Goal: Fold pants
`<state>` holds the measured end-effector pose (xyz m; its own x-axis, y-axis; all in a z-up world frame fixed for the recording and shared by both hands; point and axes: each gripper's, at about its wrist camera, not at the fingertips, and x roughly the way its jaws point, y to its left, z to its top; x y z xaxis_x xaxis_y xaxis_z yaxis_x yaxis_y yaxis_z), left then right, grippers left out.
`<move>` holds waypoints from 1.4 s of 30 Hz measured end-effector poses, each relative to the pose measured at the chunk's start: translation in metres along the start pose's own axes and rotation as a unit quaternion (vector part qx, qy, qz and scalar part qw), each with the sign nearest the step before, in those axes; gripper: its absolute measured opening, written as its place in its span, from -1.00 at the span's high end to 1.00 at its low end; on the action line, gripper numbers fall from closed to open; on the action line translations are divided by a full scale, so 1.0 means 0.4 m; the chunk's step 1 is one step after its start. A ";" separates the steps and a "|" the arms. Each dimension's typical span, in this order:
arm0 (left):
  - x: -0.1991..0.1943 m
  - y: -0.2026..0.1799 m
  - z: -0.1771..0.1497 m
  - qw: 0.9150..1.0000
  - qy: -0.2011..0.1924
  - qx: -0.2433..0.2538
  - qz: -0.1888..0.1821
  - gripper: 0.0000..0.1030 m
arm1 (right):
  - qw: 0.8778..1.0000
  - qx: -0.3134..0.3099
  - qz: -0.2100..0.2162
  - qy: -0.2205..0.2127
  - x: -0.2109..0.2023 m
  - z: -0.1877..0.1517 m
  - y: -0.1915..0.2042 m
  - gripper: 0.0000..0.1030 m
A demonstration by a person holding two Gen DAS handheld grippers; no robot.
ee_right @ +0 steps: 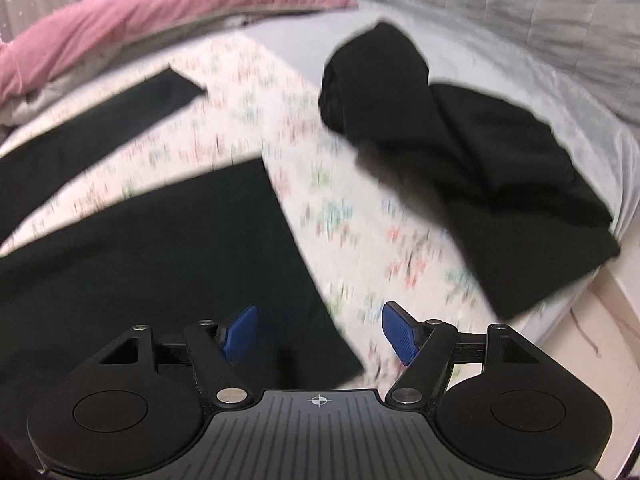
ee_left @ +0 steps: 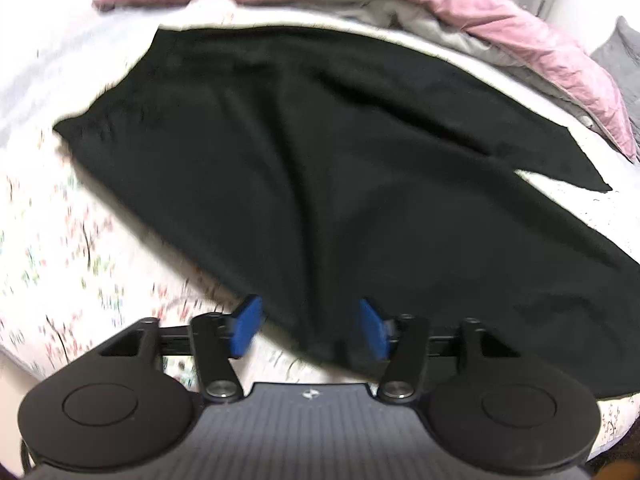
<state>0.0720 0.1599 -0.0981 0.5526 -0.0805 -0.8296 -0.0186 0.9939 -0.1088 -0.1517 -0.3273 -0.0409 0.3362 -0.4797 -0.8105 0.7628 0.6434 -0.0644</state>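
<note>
While both my claws hang spread and empty, bed (ee_right: 360,216) with floral sheet carries black pants (ee_left: 320,152) laid flat, legs apart. Pink duvet (ee_left: 500,28) behind, folded black clothes (ee_right: 472,152) to right. Left claw (ee_left: 311,330) over pants edge, right claw (ee_right: 318,334) over leg hem.

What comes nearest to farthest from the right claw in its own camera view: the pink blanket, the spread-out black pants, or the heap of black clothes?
1. Spread-out black pants: directly below the open right claw, lower left.
2. Heap of black clothes: right, farther up the bed.
3. Pink blanket: far, upper left.
</note>
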 end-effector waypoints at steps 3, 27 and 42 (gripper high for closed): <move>-0.007 -0.048 0.029 0.999 -0.022 0.014 -0.022 -0.78 | 1.000 -0.003 0.025 -0.013 -0.002 0.054 0.008 -0.39; 0.500 -0.513 0.507 0.979 -0.068 0.151 -0.117 -1.00 | 0.974 0.031 0.221 -0.046 0.544 0.578 0.227 -0.41; 0.527 -0.482 0.461 0.979 -0.087 0.159 -0.095 -1.00 | 0.970 -0.068 0.227 -0.060 0.815 0.869 0.559 0.71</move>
<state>0.3456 -0.0349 -0.1509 0.6547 -0.2804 -0.7019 0.3443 0.9373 -0.0533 0.3204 -0.5472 -0.1173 0.6882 -0.1902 -0.7001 0.4441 0.8735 0.1993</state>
